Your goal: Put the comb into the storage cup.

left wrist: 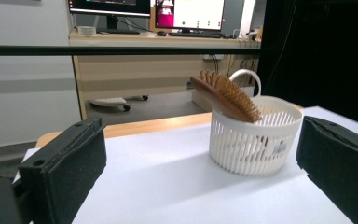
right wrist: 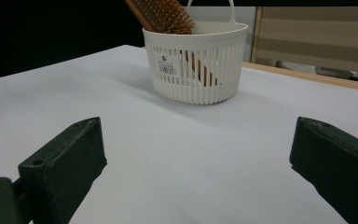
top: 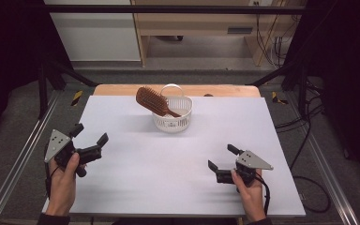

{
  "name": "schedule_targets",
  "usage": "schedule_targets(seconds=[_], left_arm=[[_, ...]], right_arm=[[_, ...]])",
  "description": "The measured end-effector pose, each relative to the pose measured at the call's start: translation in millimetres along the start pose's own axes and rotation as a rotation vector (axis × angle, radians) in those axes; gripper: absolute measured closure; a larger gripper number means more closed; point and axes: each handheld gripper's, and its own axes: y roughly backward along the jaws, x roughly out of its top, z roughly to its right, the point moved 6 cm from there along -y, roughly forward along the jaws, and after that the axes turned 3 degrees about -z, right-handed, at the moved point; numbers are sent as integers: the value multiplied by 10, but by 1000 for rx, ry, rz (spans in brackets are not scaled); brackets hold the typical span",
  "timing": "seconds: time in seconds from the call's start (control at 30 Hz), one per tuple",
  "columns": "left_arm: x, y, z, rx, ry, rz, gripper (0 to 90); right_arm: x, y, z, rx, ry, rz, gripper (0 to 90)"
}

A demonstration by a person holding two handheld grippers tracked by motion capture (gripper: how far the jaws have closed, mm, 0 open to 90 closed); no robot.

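Wooden hairbrush (top: 153, 101) tilted in white basket (top: 172, 121)

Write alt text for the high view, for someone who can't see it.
A wooden hairbrush leans handle-down in a white slatted basket at the far middle of a white table. Near the front edge, the left gripper and right gripper rest open and empty.

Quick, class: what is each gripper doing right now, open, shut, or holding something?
Left gripper: open, holding nothing, apart from the basket.
Right gripper: open, holding nothing, low over the table.
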Motion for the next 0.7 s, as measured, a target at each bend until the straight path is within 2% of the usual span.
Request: schedule_targets(seconds=[0.17, 0.37, 0.7], left_arm=[[-150, 66, 27, -4, 14, -3, 16], [-323, 104, 57, -2, 12, -19, 16], [-507, 180, 120, -17, 10, -36, 16]], right_arm=[[14, 16, 8, 2, -5, 7, 40], [31, 36, 25, -1, -4, 14, 42], [55, 50, 58, -24, 12, 29, 44]])
